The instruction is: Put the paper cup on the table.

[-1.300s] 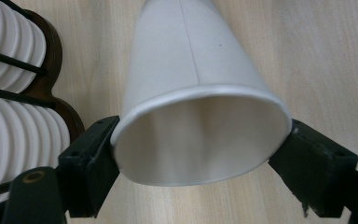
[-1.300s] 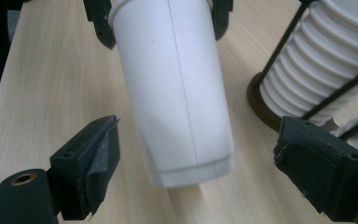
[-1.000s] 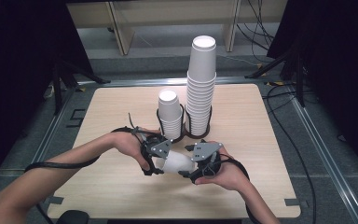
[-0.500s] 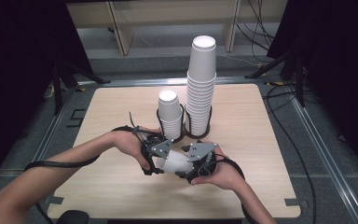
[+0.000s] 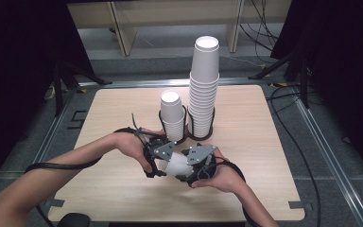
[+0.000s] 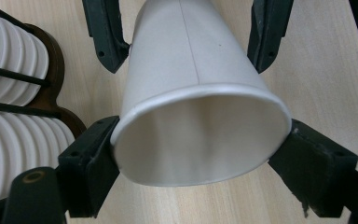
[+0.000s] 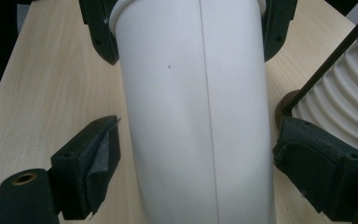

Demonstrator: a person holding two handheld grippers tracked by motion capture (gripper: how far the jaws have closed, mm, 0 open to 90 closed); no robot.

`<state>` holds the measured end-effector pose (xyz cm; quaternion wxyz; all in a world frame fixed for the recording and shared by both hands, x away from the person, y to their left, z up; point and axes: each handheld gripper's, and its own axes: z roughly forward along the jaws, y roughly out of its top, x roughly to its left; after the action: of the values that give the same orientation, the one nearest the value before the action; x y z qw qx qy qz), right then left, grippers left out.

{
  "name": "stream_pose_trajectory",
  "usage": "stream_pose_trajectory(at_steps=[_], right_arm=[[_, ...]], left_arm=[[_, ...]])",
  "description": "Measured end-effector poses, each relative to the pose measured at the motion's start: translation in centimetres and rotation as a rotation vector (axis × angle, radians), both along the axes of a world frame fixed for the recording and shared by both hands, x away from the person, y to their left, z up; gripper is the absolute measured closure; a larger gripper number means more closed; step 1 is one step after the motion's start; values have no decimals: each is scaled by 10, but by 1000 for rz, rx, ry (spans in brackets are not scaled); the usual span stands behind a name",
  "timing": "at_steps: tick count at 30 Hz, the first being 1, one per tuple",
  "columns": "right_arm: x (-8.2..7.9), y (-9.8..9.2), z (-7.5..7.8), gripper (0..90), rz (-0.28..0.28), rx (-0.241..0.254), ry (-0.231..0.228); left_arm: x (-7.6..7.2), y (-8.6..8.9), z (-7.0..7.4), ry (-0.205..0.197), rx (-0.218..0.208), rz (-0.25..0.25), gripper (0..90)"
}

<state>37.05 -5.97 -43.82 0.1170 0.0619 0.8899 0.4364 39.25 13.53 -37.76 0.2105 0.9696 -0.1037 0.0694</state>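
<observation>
Left hand-held gripper (image 5: 158,161): jaws pressed on the rim end of a white paper cup (image 5: 176,165).
Right hand-held gripper (image 5: 194,166): jaws flank the cup's narrow base end; in the right gripper view gaps show on both sides, so contact is doubtful.
Cup position: held above the bench (image 5: 264,142), between both hands.
Long axis: roughly horizontal, running gripper to gripper, mouth toward the left.
Cup stacks (image 5: 203,90): just behind, in a dark holder (image 5: 189,137).
Writing: none legible.
</observation>
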Motion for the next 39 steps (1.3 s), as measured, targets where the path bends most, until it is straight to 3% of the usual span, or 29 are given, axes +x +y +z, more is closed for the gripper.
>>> stream_pose_trajectory(at_steps=[23,27,32,35,39], right_arm=[[1,5,-5,165,19,-19,14],[1,4,-5,165,30,-17,-2],[-1,4,-6,159,22,-20,15],[0,3,-5,152,24,-19,-1],[-1,2,-6,147,17,-14,23]], left_arm=[[-1,-2,0,0,9,-16,183],[-1,-2,1,0,14,-18,184],[-2,-2,2,-3,15,-23,183],[-2,-3,2,-4,16,-24,184],[-2,-2,1,-2,18,-23,184]])
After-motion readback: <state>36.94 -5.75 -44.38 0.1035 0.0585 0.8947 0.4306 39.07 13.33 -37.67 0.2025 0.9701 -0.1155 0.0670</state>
